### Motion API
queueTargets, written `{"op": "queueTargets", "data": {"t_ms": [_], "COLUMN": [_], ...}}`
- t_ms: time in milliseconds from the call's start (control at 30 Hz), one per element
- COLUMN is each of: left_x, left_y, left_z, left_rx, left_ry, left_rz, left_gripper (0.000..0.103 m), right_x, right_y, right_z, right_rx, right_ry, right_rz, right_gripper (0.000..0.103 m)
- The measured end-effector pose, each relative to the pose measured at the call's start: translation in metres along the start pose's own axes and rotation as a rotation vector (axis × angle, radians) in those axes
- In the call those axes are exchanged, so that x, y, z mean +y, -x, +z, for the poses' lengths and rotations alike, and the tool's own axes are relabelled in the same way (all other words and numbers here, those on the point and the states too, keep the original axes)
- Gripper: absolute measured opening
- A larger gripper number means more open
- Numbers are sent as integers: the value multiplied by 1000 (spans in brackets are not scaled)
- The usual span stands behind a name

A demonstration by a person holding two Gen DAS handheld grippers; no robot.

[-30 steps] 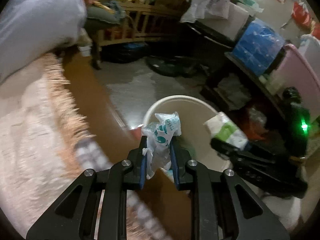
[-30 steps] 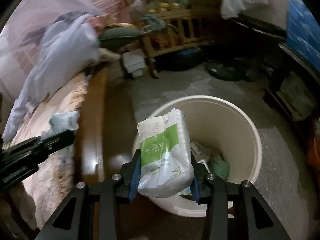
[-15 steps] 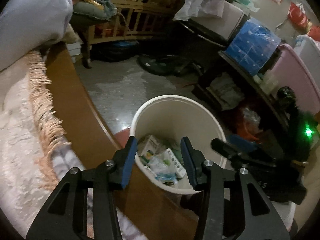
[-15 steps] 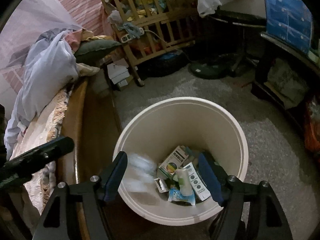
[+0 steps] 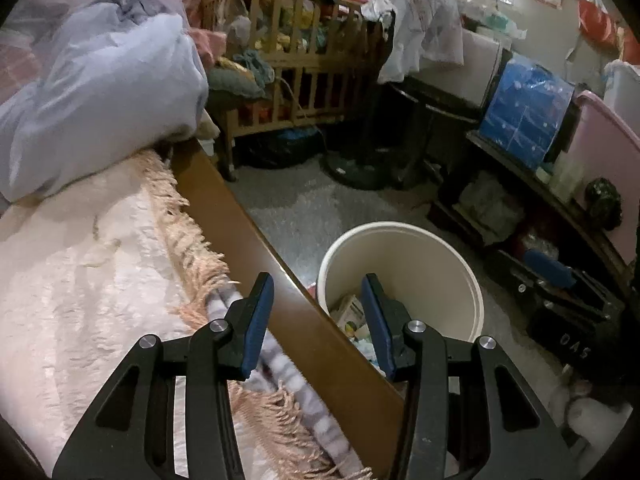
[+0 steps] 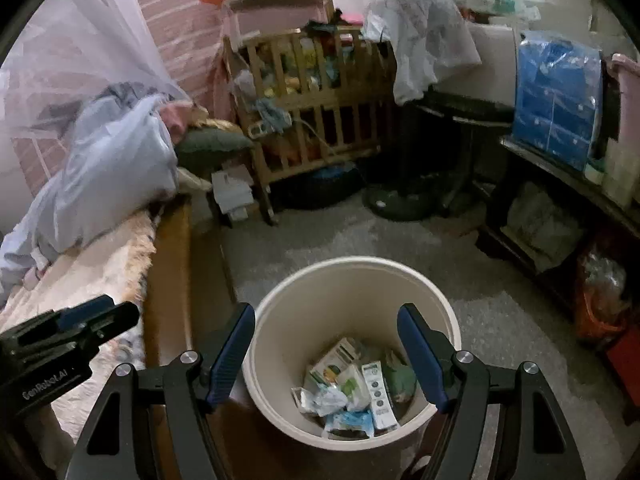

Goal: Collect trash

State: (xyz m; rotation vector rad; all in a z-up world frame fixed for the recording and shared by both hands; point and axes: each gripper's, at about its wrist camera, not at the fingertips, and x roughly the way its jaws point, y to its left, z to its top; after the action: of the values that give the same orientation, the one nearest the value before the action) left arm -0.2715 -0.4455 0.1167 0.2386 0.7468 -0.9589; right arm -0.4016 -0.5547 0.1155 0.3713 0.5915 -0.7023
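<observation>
A cream round bin (image 6: pixel 352 276) stands on the grey floor beside the bed's wooden side rail; it also shows in the left wrist view (image 5: pixel 436 264). Inside lie several wrappers, tissue packs and small boxes (image 6: pixel 352 392). My right gripper (image 6: pixel 326 356) is open and empty, held above the bin with the trash between its blue pads. My left gripper (image 5: pixel 318 320) is open and empty over the wooden rail (image 5: pixel 256 248), at the bin's left edge. The left gripper also appears at the left of the right wrist view (image 6: pixel 80 324).
A bed with a pink fringed blanket (image 5: pixel 80 280) and a pale blue duvet (image 5: pixel 92 92) lies left. A wooden crib (image 6: pixel 316 108) stands at the back. A dark shelf unit (image 5: pixel 532 216) with a blue package (image 5: pixel 528 116) lines the right. A fan base (image 6: pixel 404 200) sits on the floor.
Both grippers opened and dropped their loads into the bin: the left its crumpled wrapper, the right its green tissue pack. Both then rose and pulled back; the left moved over the bed rail.
</observation>
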Motion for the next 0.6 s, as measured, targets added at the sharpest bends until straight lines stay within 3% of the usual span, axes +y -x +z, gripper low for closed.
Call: {"op": "queueTargets", "data": {"t_ms": [600], "left_x": [2], "left_y": [46], "left_z": [4], "left_rx": [-100], "left_ry": [-6], "left_rz": [34], "left_gripper": [44], "right_x": [18], "right_y": [50], "right_z": [7], "right_rx": [-91], "right_ry": [13], "right_rz": [-2], "right_gripper": [71]}}
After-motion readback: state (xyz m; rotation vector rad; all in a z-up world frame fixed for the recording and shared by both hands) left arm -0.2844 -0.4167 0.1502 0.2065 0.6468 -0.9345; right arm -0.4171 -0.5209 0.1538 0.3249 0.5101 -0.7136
